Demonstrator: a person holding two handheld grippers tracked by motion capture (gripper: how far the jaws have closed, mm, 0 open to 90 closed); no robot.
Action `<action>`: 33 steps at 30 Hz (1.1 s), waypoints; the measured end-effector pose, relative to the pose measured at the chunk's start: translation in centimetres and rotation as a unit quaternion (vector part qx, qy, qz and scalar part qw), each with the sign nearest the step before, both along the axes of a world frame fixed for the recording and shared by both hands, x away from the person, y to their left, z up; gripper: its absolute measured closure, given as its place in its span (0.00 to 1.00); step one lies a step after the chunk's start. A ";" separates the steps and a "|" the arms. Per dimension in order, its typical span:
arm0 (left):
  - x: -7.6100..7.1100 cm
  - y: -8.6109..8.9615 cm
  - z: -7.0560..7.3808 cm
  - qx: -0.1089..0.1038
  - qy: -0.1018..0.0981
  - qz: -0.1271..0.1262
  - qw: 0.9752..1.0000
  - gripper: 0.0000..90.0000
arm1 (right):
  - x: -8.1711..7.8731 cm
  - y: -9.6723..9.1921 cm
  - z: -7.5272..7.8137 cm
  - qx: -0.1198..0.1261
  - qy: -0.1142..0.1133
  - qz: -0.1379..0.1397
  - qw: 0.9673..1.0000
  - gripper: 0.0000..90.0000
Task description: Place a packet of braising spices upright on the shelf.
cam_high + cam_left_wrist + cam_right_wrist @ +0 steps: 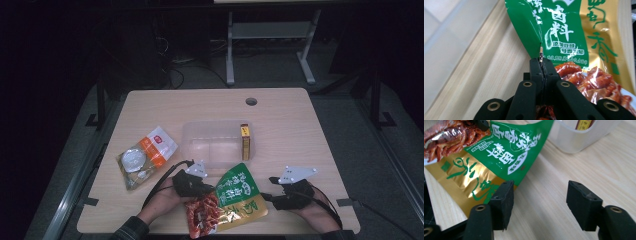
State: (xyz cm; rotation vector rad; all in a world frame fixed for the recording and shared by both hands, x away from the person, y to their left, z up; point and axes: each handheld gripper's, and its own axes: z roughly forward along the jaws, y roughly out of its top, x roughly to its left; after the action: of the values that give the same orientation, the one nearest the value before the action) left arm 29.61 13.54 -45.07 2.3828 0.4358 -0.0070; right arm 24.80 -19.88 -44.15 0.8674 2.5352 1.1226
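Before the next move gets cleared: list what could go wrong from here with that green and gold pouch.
1. The left tool pinches only the thin edge of the green and gold pouch; lifted, the pouch may slip out or tear.
2. The right tool stands open beside the pouch, so the far side might sag unsupported.
3. The clear bin sits close behind; a swinging pouch could knock it.

Clear tub (200,131) behind pouch (235,197), bare tabletop (300,135) rt

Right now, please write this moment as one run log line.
left gripper: shut on sauce packet edge | right gripper: open beside it | clear box: behind
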 end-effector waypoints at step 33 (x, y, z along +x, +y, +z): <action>-0.2 7.4 7.0 -0.145 -0.082 0.112 0.980 0.99 | -0.5 3.2 0.5 0.064 0.021 0.048 0.997 0.30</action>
State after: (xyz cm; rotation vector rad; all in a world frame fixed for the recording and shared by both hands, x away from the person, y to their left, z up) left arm 29.40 20.91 -38.09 2.0196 0.5801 0.2128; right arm 24.34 -16.66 -43.64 0.8141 2.5881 1.3219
